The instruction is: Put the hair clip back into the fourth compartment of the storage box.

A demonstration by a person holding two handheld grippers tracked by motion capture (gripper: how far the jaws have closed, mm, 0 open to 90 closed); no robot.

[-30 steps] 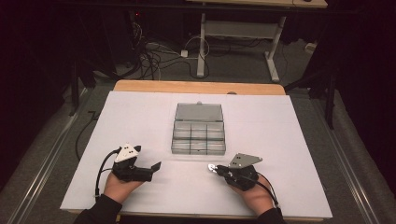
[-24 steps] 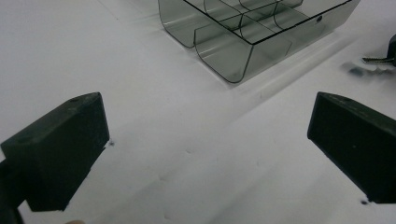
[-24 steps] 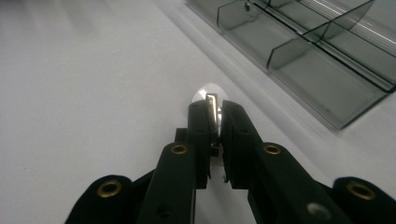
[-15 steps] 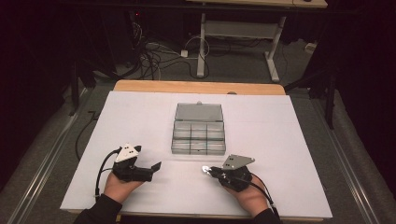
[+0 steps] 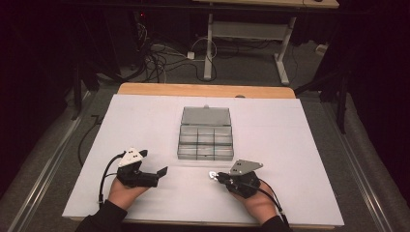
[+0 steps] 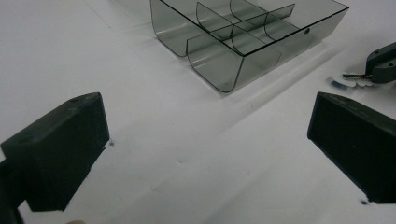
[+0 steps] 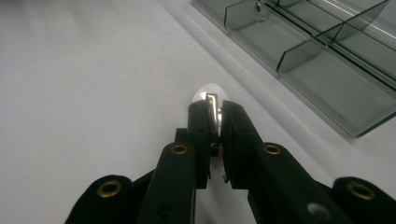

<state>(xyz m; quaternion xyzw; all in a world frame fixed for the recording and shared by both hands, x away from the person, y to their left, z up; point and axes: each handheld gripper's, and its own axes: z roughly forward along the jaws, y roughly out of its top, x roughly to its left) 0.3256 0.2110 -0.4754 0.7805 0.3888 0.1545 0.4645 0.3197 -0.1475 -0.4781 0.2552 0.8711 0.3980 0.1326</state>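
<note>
A smoky clear compartment box (image 5: 205, 137) lies open at the table's middle, its lid folded back and its cells looking bare. My right gripper (image 5: 215, 175) sits in front of the box's near edge, shut on a small shiny metal piece (image 7: 212, 100) held just above the white surface. The same piece (image 6: 350, 79) pokes from the right gripper (image 6: 380, 65) in the left gripper view. My left gripper (image 5: 162, 172) rests to the left of it, jaws wide open with nothing between them (image 6: 208, 144). The box (image 6: 247, 37) lies ahead of the left jaws, and close at the upper right (image 7: 327, 60) of the right jaws.
The white table sheet (image 5: 290, 145) spreads around the box, with a wooden edge (image 5: 208, 90) at the back. Beyond it are floor cables (image 5: 159, 53) and a desk frame (image 5: 246, 34).
My right gripper has shifted a little to the left along the box's front edge, still holding the metal piece. The left gripper has stayed put.
</note>
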